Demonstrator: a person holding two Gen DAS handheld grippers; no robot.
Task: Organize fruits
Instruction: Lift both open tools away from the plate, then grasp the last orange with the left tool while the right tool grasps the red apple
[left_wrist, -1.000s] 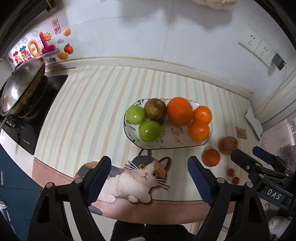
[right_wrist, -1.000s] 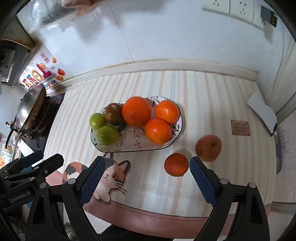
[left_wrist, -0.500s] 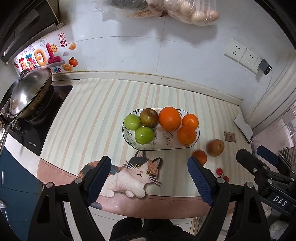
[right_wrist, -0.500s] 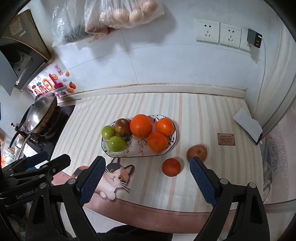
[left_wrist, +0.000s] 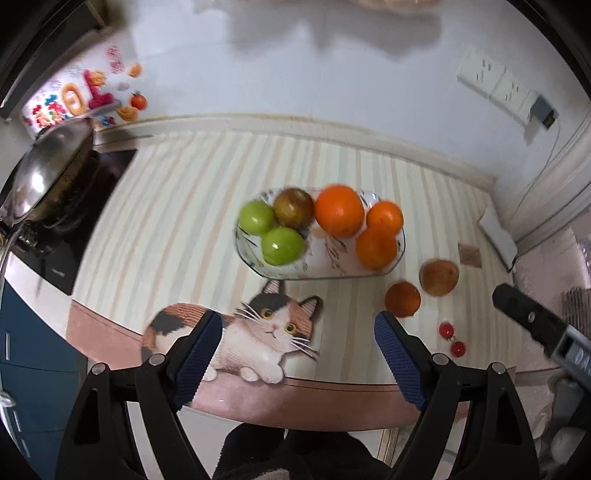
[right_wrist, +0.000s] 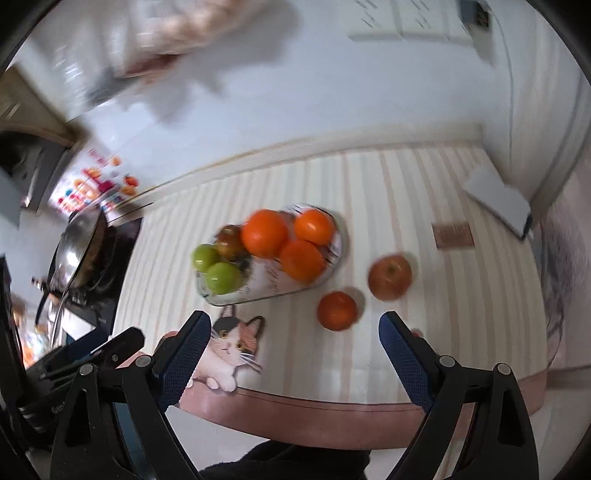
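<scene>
Oval fruit plate (left_wrist: 400, 246) sits mid-counter on the striped mat (left_wrist: 177, 206), its long axis running left to right in the left wrist view and tilted up toward the right in the right wrist view. On the plate's left end: two green apples (left_wrist: 282, 245), touching, with a dark reddish-brown fruit (left_wrist: 293, 207) just behind them. On the right end: a large orange (left_wrist: 339, 210) and two smaller oranges (left_wrist: 376, 246), all packed close. Off the plate, just beside its right end on the mat, lies a loose orange (right_wrist: 337, 310), and next to it a red-yellow apple (right_wrist: 389, 277), stem dimple turned upward. Two small red cherry-like fruits (left_wrist: 446, 329) lie nearer the counter's front edge, right of the loose orange. A cat picture (left_wrist: 258, 332) is printed on the mat in front of the plate. Left gripper (left_wrist: 295, 341) hangs above the cat picture, jaws spread wide, nothing between them. Right gripper (right_wrist: 295, 341) hangs above the front edge, jaws likewise spread and empty, the loose orange showing just beyond the gap. Wok (left_wrist: 48, 173) on a black hob at far left; wall sockets (left_wrist: 495, 86) at upper right. Right wrist view is motion-blurred.
</scene>
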